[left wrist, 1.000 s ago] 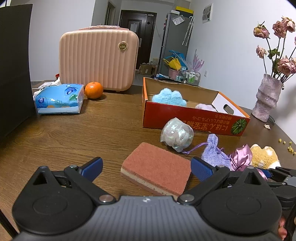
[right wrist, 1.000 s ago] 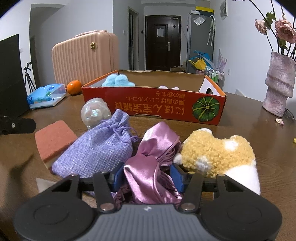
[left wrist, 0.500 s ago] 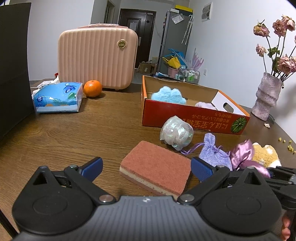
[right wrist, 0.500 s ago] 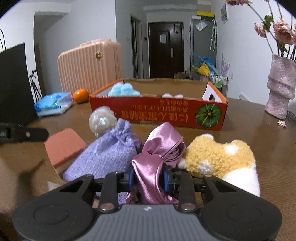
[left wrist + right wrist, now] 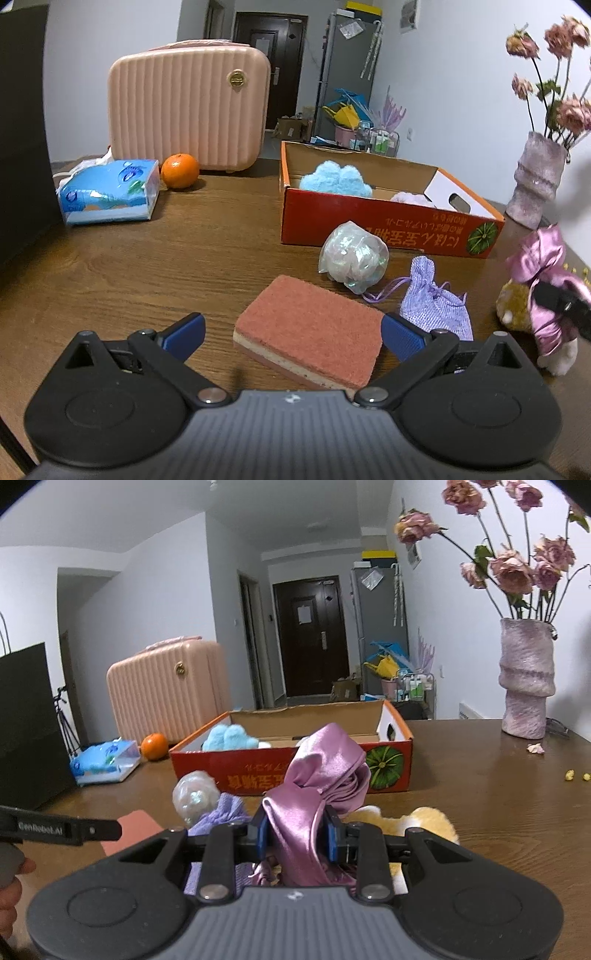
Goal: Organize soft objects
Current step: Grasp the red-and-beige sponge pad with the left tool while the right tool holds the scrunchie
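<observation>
Your right gripper is clamped on a pink satin cloth, its blue pads pressed into the fabric from both sides. The cloth is held clear of the wooden table, its bunched upper end rising above the fingers and its tail hanging below them, so its long axis runs roughly upright. Beneath it lie a lavender drawstring pouch and a yellow plush toy.

Your left gripper hangs wide open over a terracotta scouring sponge; the sponge lies flat between the spread blue fingers, apparently untouched by either, its long axis running diagonally from near right to far left. From the right wrist view, the arm of that gripper reads "GenRobot.AI".

Just beyond the sponge sits an iridescent wrapped ball, close against the red cardboard box. The box front carries upside-down yellow East Asian lettering, not legible, and a green pumpkin picture at its right end. Inside the box rest a blue fluffy plush and a pale lilac soft item, mostly hidden by the box wall.

Farther left stand a blue tissue pack, its printing too small to read, an orange and a pink ribbed suitcase with a round gold badge. A mauve vase of dried roses stands at right.
</observation>
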`<state>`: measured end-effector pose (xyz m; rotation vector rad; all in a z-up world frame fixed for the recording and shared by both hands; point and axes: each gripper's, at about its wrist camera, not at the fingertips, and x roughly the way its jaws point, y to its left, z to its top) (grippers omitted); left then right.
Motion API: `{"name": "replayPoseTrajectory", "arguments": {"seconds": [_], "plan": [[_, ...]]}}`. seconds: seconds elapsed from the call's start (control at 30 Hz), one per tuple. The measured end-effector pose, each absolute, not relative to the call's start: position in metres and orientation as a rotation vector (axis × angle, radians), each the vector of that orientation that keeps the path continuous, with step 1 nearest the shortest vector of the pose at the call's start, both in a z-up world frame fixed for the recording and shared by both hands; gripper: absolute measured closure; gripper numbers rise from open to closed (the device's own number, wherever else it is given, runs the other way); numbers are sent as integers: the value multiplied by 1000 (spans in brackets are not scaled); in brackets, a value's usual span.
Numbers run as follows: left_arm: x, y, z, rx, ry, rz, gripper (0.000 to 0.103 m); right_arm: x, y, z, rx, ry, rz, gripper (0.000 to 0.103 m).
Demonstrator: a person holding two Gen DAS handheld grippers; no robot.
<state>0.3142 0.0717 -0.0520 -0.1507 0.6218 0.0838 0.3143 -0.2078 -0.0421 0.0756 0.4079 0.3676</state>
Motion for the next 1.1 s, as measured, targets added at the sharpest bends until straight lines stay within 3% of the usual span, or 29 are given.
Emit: {"name": "replayPoseTrajectory", "arguments": {"seconds": [0.57, 1.1], "plan": [[342, 53, -66, 74, 686, -63, 0, 317, -220, -45, 99, 396, 307, 75], [361, 61, -74, 99, 714, -125, 0, 326, -217, -54, 80, 429, 280, 75]]}}
